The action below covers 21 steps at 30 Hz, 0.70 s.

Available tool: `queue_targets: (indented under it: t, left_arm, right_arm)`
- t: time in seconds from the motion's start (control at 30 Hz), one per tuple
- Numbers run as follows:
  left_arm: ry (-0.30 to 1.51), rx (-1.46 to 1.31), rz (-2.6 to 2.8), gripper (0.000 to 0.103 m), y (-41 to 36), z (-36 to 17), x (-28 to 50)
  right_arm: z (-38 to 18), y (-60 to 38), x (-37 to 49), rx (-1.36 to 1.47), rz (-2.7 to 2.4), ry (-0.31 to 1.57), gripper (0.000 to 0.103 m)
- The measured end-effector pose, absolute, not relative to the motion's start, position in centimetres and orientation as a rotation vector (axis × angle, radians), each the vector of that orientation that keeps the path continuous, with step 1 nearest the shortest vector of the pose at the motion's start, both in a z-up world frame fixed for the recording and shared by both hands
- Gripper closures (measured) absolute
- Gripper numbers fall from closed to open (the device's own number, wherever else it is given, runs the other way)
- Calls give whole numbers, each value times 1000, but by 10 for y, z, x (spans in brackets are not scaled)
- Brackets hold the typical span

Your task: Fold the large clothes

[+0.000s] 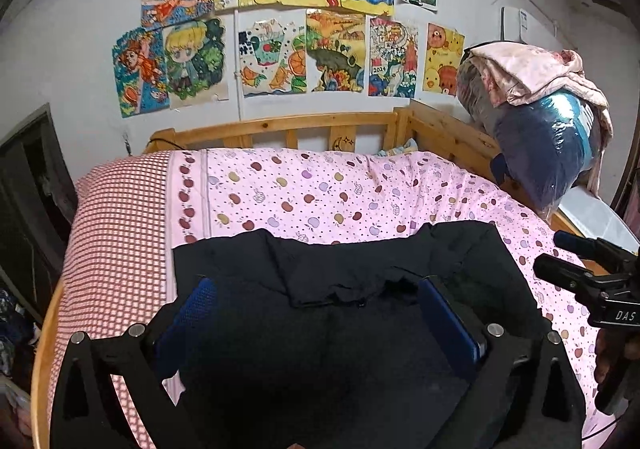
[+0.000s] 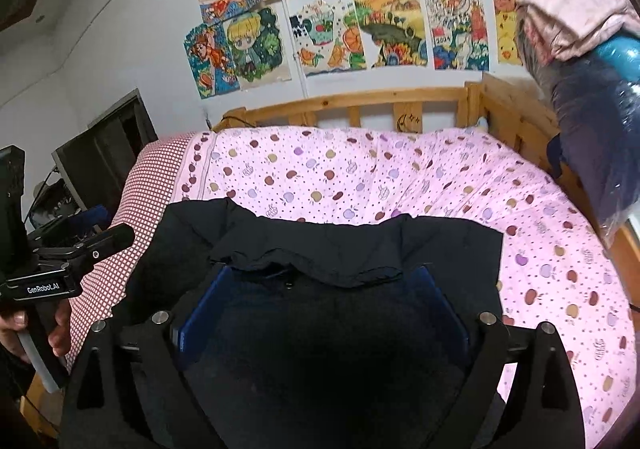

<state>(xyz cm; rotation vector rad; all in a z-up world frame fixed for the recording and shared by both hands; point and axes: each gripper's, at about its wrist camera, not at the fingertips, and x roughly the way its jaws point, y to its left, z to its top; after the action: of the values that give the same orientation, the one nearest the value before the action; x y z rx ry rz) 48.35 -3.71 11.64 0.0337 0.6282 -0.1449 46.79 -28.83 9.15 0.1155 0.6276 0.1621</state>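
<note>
A large black garment (image 1: 340, 269) lies spread on the pink apple-print bed cover (image 1: 320, 189), with a fold across its middle; it also shows in the right wrist view (image 2: 340, 249). My left gripper (image 1: 316, 289) is open, its blue-padded fingers (image 1: 448, 321) wide apart just above the garment's near part. My right gripper (image 2: 324, 277) is open too, its blue fingers (image 2: 204, 313) spread over the garment, with the folded edge lying across the fingertips. Each view shows the other hand-held gripper at its side, the right one (image 1: 592, 281) and the left one (image 2: 52, 269).
A wooden bed rail (image 1: 280, 129) runs along the back and right side. A red-checked sheet (image 1: 116, 229) covers the left edge of the bed. A plastic-wrapped blue bundle with pink cloth on top (image 1: 540, 121) sits on the right rail. Drawings (image 1: 280, 21) cover the wall.
</note>
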Motion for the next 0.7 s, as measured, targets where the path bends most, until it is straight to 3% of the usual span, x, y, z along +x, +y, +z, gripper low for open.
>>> queue_targets:
  t: [0.7]
  left_arm:
    - [586,95,-159,0,-39,132,373]
  right_arm:
    - [107,-284,355,72,116,614,11]
